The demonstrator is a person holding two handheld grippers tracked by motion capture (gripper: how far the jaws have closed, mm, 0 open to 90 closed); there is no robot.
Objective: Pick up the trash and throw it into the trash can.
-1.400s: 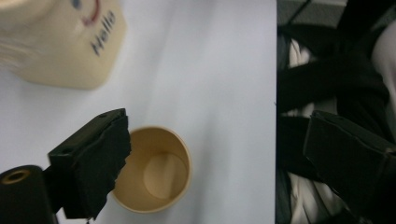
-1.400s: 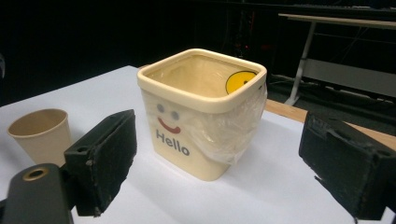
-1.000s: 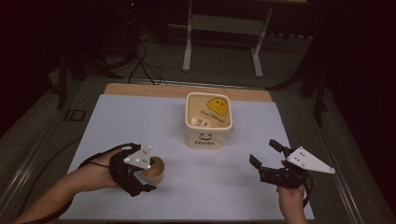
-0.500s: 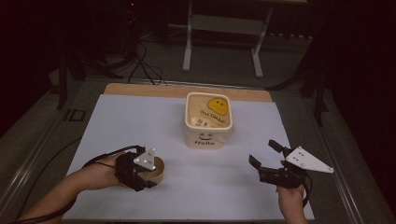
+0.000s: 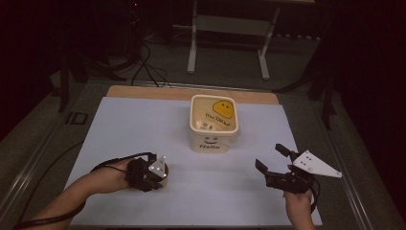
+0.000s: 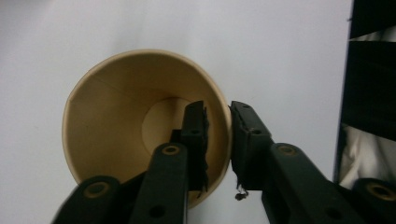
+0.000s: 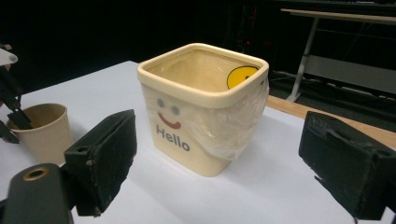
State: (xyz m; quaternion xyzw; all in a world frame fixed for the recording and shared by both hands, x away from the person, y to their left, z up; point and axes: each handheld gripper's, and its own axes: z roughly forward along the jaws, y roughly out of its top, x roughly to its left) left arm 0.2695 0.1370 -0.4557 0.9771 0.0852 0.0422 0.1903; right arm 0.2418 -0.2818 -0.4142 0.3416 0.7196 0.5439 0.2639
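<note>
The left gripper point(image 6: 217, 140) has one jaw inside the paper cup point(image 6: 140, 121) and the other outside, pinching the cup's wall at the rim; the cup stands upright on the white table cover point(image 5: 143, 124) in the lower left of the high view. The "Hello" bin point(image 5: 213, 123), square and lined with clear film, sits up and to the right of the cup, near frame centre. The right gripper point(image 5: 271, 160) hovers in the lower right with jaws spread wide and empty, pointing toward the bin. The left hand looks better placed to carry the cup to the bin.
</note>
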